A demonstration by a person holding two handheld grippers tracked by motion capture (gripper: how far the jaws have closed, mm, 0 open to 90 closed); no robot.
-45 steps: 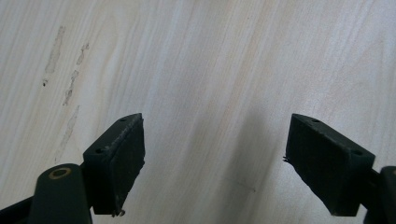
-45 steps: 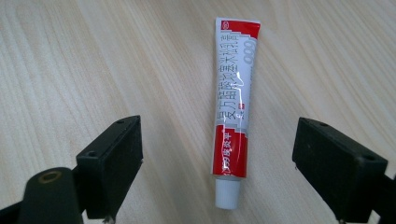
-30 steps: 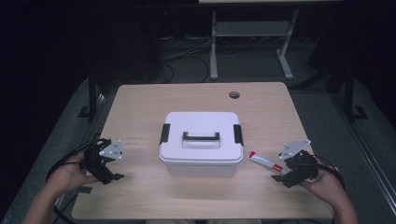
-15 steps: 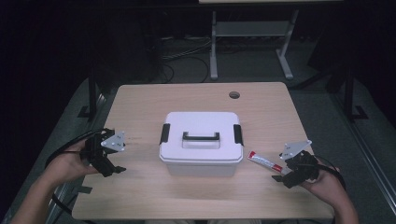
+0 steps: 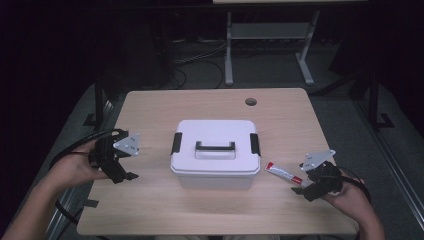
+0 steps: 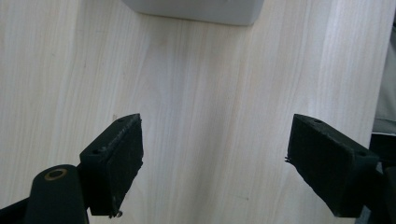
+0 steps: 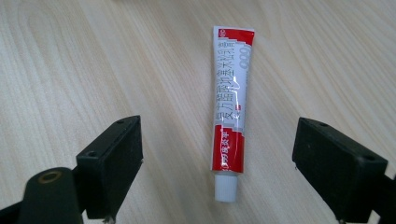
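From the high view, a white storage box point(image 5: 215, 154) with a lid, a dark handle and black side latches sits at the middle of the wooden table point(image 5: 210, 107). The left gripper point(image 5: 121, 169) is held over the table's left part, well apart from the box. The right gripper point(image 5: 306, 189) is low at the near right, just beside a red and white tube point(image 5: 284, 174) that lies flat on the wood between it and the box's right side. Whether the tube touches the box is hard to tell from here; it seems just clear of it.

In the left gripper view, the two black jaws stand wide apart over bare wood, holding nothing, and the bottom edge of the white box point(image 6: 194, 10) shows at the top.

In the right gripper view, the jaws are likewise spread wide and empty. The tube point(image 7: 229, 105) lies on the table between them, nearer the right jaw, white cap toward the camera, touching neither jaw.
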